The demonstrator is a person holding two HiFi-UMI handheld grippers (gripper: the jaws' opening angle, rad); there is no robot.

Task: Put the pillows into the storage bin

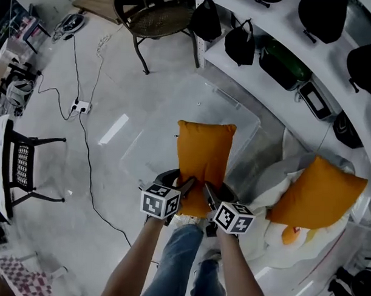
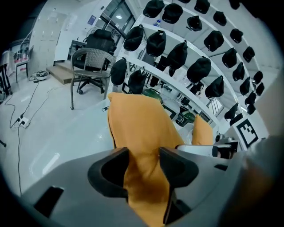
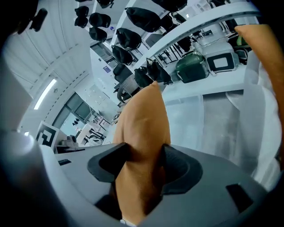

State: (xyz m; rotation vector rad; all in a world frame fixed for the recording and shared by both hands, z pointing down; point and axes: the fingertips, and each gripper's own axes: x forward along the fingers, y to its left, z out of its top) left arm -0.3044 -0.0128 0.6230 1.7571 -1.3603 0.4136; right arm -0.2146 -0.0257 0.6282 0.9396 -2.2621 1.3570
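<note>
Pillow (image 1: 203, 156), the orange one, is hanging in the air. From the head view it is overlapping the clear storage bin (image 1: 250, 116) that is sitting on the floor. The left gripper (image 2: 144, 160) is clenching a fold of the orange cloth between its jaws. The right gripper (image 3: 142, 162) is biting the same pillow just beside it, at the end nearest the person. A second pillow (image 1: 317, 191) is lying on a white sheet (image 1: 275, 178) to the right, outside the bin. To do this step well, I judge that both hands should be carrying the pillow fully over the bin's opening. They should be lowering it level and letting go together, so it settles flat and leaves room for the other.
</note>
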